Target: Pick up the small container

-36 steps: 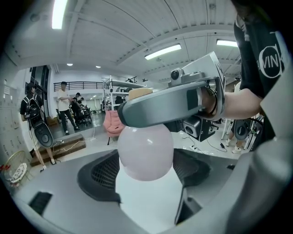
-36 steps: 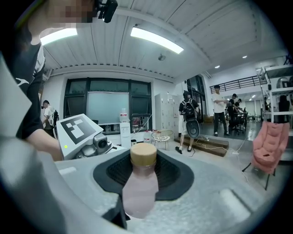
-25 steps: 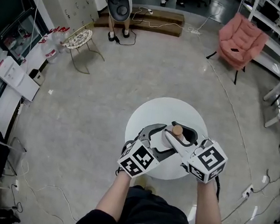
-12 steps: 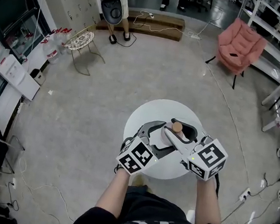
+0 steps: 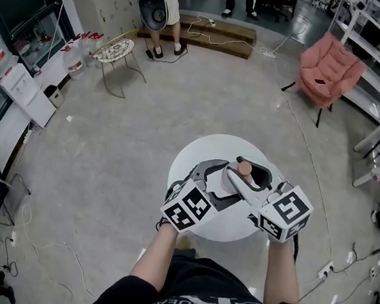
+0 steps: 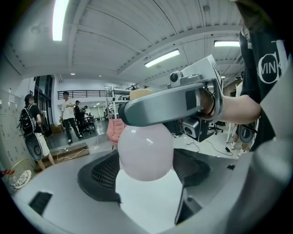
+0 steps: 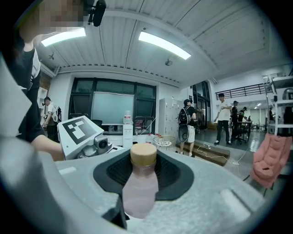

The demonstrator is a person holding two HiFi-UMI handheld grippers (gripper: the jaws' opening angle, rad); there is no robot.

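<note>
A small pale-pink translucent plastic bottle, topped by a tan cork-like cap, is gripped by both grippers at once. It is kept over the round white table that lies beneath them.

The right gripper is closed on the bottle. The body is seated between its dark ribbed pads and the cap points toward the far end of its jaws.

The left gripper is closed on the bottle's rounded lower body, which is met by a pad on each side. One grey jaw of the right gripper is seen crossing just above the left jaws, over the upper part of the bottle.

A pink upholstered armchair is seen well beyond the right gripper on the grey concrete floor.
</note>
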